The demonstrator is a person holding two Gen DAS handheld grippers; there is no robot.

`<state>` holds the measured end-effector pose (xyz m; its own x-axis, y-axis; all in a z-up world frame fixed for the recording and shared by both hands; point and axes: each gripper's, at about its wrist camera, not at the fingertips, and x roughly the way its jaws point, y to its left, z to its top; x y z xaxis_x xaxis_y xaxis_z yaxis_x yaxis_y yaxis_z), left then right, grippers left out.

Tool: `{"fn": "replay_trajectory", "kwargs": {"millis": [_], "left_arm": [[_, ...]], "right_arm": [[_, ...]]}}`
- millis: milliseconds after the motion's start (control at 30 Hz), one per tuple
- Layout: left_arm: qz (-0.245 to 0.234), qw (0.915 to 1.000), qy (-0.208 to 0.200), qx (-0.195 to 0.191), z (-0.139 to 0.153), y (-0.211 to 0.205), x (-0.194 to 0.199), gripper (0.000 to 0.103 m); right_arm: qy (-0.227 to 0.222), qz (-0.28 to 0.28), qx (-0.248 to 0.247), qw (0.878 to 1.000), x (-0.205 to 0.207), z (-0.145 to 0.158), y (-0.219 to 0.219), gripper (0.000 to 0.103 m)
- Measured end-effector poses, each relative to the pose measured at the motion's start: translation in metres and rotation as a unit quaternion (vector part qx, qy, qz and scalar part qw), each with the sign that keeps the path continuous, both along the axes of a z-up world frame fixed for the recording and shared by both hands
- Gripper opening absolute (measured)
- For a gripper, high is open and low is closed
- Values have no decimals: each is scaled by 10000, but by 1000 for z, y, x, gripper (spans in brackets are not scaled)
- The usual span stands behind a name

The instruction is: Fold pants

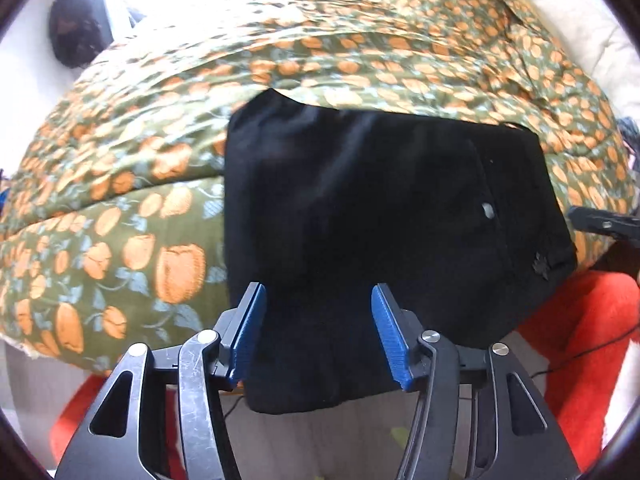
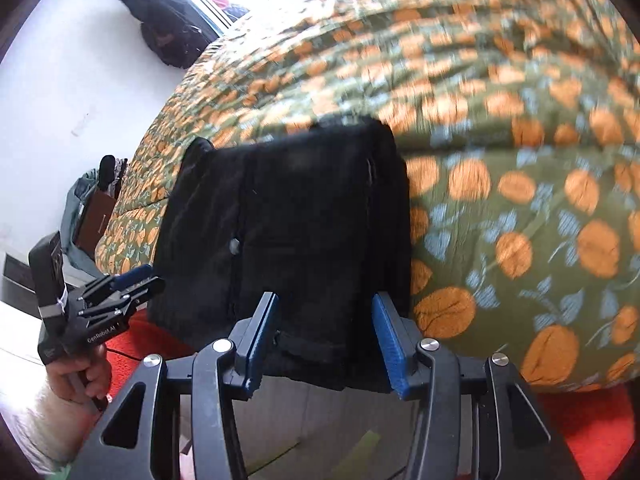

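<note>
Left wrist view: left gripper (image 1: 318, 300) is hovering w/ jaws spread, nothing pinched, over black pants (image 1: 380, 216) lying folded on the floral quilt (image 1: 360, 52), near edge overhanging. Right gripper (image 2: 325, 308) is likewise gaping, unloaded, at the pants' edge. Red blanket (image 2: 580, 420) is showing below.

Both fisheye cameras look forward along their own blue fingers, from the bed's near edge and close in. The left wrist view faces the folded black pants (image 1: 372, 216) from their left, the right wrist view from their right; both share the pants and the floral bedspread (image 1: 320, 40)
</note>
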<state>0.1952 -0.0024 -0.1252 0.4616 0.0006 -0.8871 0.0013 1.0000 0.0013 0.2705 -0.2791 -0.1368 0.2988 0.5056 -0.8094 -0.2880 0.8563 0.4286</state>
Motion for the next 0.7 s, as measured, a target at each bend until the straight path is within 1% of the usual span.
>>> {"fn": "replay_trajectory", "kwargs": {"millis": [100,200,233,300,467,567,633,700], "left_arm": [[94,9999,77,88,-2,1,3,58],[124,9997,128,188,-4,0,0,58],[130,9996,136,208,-4,0,0,58],[139,9995,145,235,-5,1,0,58],[147,9994,177,274,-6,-2,-1,58],[139,9993,220,285,-10,-2,-2,58],[171,9992,260,248,-13,0,-2,58],[203,9994,268,120,-14,3,-3,58]], "right_arm": [[-288,71,-36,9996,-7,17,5,49],[-464,210,-95,9987,-13,25,17,49],[-520,263,-83,9983,-12,26,29,49],[-603,362,-49,9975,-15,29,36,49],[-537,415,-96,9976,-16,15,45,49],[-504,445,-224,9975,-19,3,48,49],[-431,486,-399,9971,-20,-6,51,49],[-560,519,-478,9959,-23,-5,51,49]]}}
